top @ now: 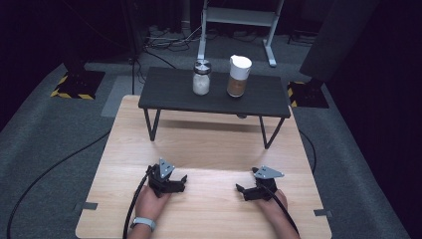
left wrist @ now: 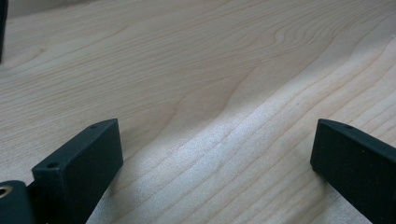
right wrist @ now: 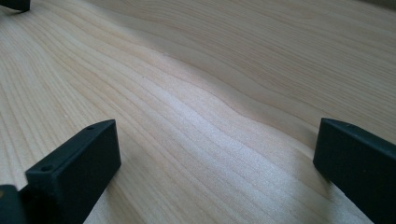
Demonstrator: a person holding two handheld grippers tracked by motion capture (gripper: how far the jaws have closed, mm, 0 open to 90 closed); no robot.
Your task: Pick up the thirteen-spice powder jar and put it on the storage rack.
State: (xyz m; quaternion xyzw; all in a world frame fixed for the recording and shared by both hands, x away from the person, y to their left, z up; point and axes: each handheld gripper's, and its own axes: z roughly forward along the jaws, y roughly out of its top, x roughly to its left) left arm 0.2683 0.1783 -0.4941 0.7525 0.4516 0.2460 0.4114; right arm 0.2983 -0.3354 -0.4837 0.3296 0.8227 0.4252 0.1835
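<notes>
Wood table (top: pixel 209 149) sits on grey carpet (top: pixel 54 144) in a dark room. I rest my left gripper (top: pixel 171 185) and right gripper (top: pixel 249 191) near its front edge, jaws spread wide, holding nothing. Glass jar (top: pixel 201 77) and white-capped bottle (top: pixel 239 75) stand on the little black bench (top: pixel 164 92) at the back edge.

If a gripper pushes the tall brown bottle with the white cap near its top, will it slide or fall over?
The brown bottle is tall and narrow, so a high push would probably tip it. It stands beside the glass jar on the dark shelf, so it might knock the jar. Its smooth round side may slip between jaws.
</notes>
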